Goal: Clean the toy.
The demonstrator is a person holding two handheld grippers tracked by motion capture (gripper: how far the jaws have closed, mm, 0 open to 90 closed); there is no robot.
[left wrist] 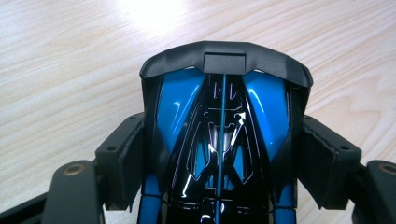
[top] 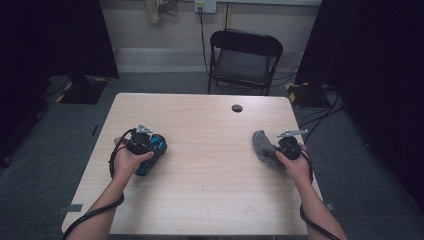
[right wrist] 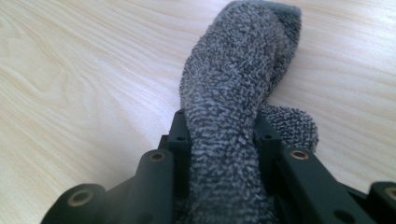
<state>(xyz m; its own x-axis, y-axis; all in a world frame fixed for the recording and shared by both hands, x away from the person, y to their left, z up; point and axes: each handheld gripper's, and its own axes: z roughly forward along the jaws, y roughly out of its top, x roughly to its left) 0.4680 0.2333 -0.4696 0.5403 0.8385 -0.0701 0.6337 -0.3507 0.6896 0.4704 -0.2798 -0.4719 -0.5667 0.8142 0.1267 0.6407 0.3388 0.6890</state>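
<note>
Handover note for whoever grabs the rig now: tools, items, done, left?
Left tool: shut on the toy car, black and blue, pads on both its sides, car down at the table, left side.
Right tool: shut on the grey cloth, whose free end rests on the table at the right.
Done: both items gripped.
Left: probably bring the cloth over to the car and wipe it; cloth and car are far apart so far.

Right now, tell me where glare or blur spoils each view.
High view: dim, dark corners, table evenly lit. Left gripper view: white glare on the wood, highlights on the glossy blue-black toy car. Right gripper view: grey sock sharp, tabletop behind soft.
</note>
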